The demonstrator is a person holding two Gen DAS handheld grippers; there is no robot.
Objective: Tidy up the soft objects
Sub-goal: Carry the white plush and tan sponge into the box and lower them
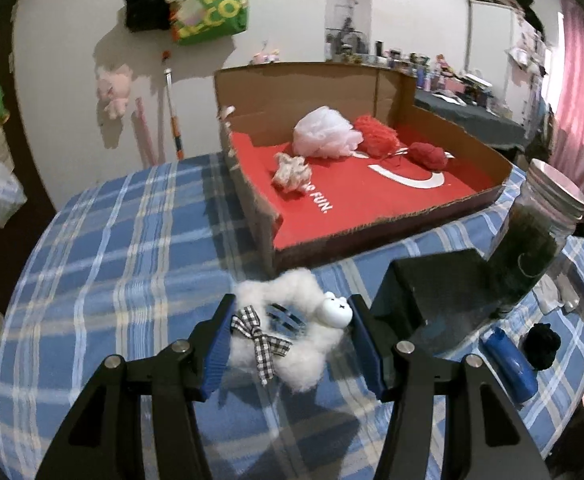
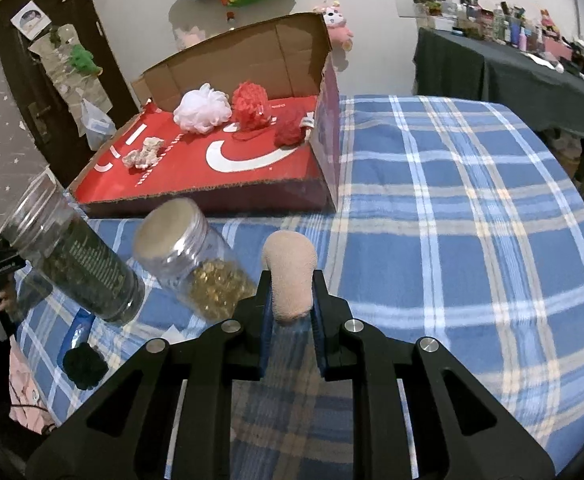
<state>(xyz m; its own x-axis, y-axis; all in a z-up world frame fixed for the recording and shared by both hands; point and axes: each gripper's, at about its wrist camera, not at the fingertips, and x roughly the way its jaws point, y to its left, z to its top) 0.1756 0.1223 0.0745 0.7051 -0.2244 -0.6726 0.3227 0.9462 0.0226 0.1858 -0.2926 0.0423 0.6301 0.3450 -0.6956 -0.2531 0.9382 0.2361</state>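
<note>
the left wrist view looks forward and down along its fingers, low and near over the checked cloth [image 1: 132, 240], facing the cardboard box [image 1: 371, 216]. the right wrist view faces the same box [image 2: 212, 196] from the other side. both share the dark jar [image 1: 531, 248] [image 2: 80, 264].

A surface covered in a blue plaid cloth [image 2: 451, 208]; on it an open cardboard box [image 2: 252, 196] with a red floor; before it two clear jars [image 2: 196, 264]; nearby a white fluffy toy [image 1: 292, 340], a black pom-pom [image 1: 541, 346], a blue object [image 1: 509, 364].
</note>
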